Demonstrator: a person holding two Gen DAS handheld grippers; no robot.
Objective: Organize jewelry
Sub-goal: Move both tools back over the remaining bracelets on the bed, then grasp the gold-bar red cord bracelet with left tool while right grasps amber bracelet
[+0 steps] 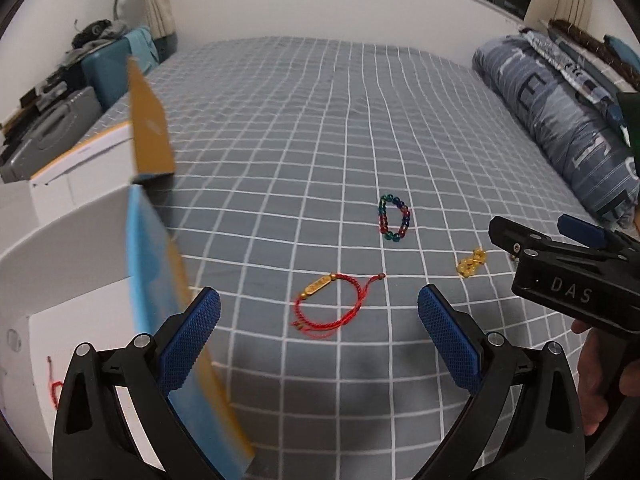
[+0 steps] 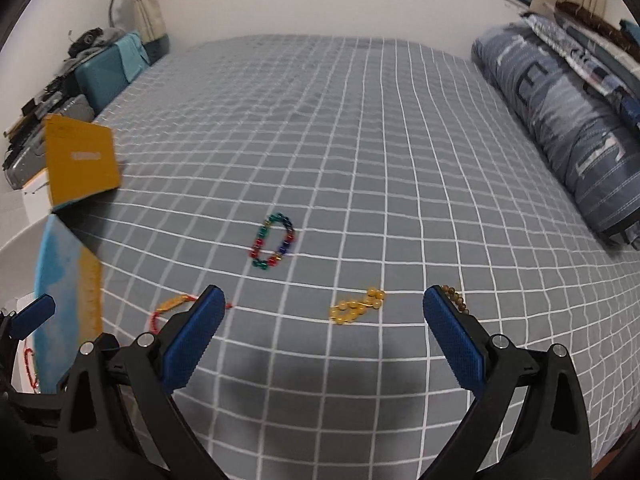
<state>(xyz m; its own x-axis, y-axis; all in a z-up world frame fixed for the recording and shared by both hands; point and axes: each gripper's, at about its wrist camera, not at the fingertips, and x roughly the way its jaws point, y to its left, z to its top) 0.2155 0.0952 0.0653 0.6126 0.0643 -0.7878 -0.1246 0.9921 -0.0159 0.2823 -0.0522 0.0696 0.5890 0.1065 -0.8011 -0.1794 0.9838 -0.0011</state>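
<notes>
Two claws hang over the bed [image 2: 360, 140], both wide apart and holding nothing. Past the left gripper [image 1: 319, 312] lies the red string bracelet [image 1: 330, 306]. Past the right gripper [image 2: 324, 312] lies the small yellow bead bracelet [image 2: 356, 306], with brown beads [image 2: 454, 298] by its right finger. Farther out sits the colorful bead bracelet [image 2: 273, 245]. An open box [image 1: 80, 208] with one red string inside stands at the left.

Both grippers [image 1: 319, 312] [image 2: 324, 314] are showing black frames, blue knurled finger pads [image 1: 188, 340], silver screws; right gripper's body is reading "DAS" [image 1: 570, 294].
</notes>
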